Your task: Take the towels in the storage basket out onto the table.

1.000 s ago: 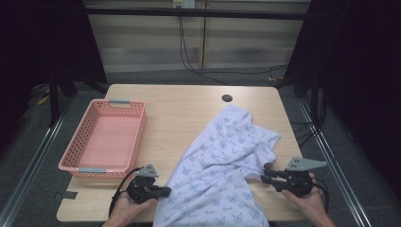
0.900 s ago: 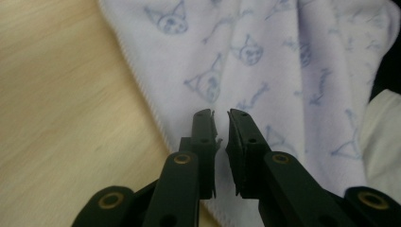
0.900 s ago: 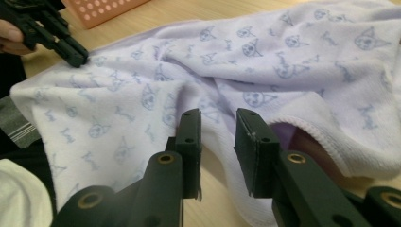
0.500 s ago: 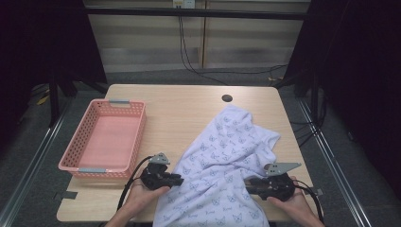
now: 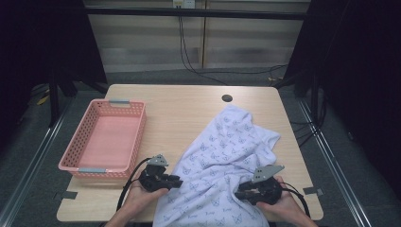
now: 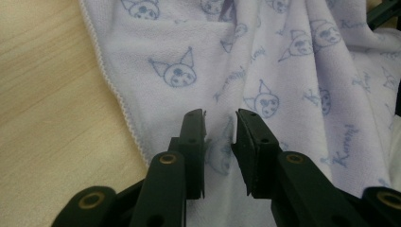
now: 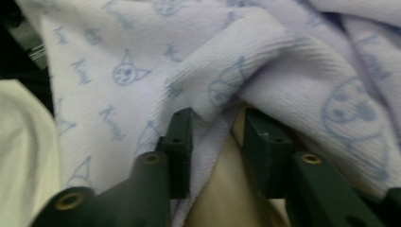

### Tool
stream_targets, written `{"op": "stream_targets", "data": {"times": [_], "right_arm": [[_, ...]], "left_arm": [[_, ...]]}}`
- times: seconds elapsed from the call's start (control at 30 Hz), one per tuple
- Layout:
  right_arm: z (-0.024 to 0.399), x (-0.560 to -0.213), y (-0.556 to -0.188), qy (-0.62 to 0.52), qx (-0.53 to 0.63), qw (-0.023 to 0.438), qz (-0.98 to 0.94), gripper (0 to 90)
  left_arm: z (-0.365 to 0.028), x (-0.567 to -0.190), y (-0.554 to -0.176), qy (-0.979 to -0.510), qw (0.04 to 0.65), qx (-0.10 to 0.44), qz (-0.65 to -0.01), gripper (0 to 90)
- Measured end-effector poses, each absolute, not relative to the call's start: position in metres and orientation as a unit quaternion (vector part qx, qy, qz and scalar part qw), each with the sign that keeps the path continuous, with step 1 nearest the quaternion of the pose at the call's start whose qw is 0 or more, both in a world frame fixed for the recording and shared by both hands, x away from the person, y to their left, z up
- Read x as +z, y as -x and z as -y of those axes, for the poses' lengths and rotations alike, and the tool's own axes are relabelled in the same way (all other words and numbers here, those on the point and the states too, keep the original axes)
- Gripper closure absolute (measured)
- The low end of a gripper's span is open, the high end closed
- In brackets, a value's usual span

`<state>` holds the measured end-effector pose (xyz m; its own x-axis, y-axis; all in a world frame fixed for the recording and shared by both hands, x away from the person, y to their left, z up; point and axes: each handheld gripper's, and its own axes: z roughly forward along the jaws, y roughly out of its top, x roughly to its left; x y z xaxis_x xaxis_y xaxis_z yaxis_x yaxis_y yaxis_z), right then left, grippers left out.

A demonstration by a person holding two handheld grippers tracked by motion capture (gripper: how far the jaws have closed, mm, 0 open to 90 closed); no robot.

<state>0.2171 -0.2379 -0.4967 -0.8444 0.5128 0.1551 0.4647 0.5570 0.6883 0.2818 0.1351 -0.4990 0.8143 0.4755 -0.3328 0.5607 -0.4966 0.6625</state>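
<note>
Printed towel [image 5: 227,156] lies rumpled on desk [image 5: 189,113], right of pink basket [image 5: 101,139]. Left hand-held gripper [image 6: 220,135]: jaws narrowly apart, just opening, over towel edge. Right hand-held gripper [image 7: 215,125]: jaws just closing, towel fold between, unpinched.

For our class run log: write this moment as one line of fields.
work: handling towel | left tongs: open over towel edge | right tongs: open at a fold | basket: holds nothing | towel: crumpled on table

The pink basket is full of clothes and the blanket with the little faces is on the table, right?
Not quite. The pink basket is empty, as the high view shows. The blanket with the little faces does lie on the table.
</note>
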Motion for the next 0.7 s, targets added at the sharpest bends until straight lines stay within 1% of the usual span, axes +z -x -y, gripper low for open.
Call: {"op": "stream_targets", "data": {"times": [0.07,0.2,0.33,0.4,0.47,0.53,0.57,0.63,0.67,0.7], "right_arm": [[0.238,-0.496,-0.214,-0.279,0.379,0.024,-0.882,86.5],[0.256,-0.489,-0.208,-0.297,0.383,0.025,-0.874,88.2],[0.293,-0.475,-0.195,-0.329,0.401,0.046,-0.854,88.6],[0.311,-0.468,-0.185,-0.344,0.408,0.052,-0.844,88.7],[0.323,-0.462,-0.176,-0.342,0.412,0.049,-0.843,88.7],[0.326,-0.460,-0.168,-0.345,0.408,0.053,-0.844,88.7],[0.325,-0.461,-0.166,-0.342,0.403,0.045,-0.848,88.7],[0.320,-0.461,-0.160,-0.324,0.389,0.043,-0.861,87.7],[0.319,-0.460,-0.157,-0.321,0.391,0.040,-0.862,82.2],[0.319,-0.459,-0.157,-0.323,0.397,0.045,-0.858,76.3]], "left_arm": [[-0.135,-0.499,-0.281,-0.865,0.400,-0.051,-0.298,72.4],[-0.142,-0.499,-0.275,-0.866,0.396,-0.051,-0.301,75.8],[-0.149,-0.496,-0.267,-0.873,0.383,-0.052,-0.298,79.8],[-0.149,-0.494,-0.259,-0.882,0.372,-0.052,-0.286,82.2],[-0.151,-0.492,-0.251,-0.888,0.359,-0.066,-0.280,83.6],[-0.154,-0.491,-0.244,-0.891,0.355,-0.078,-0.271,83.7],[-0.156,-0.491,-0.241,-0.890,0.353,-0.084,-0.274,84.7],[-0.159,-0.492,-0.237,-0.888,0.359,-0.084,-0.276,84.6],[-0.160,-0.492,-0.237,-0.887,0.363,-0.083,-0.274,82.7],[-0.159,-0.492,-0.239,-0.880,0.379,-0.086,-0.274,78.0]]}}
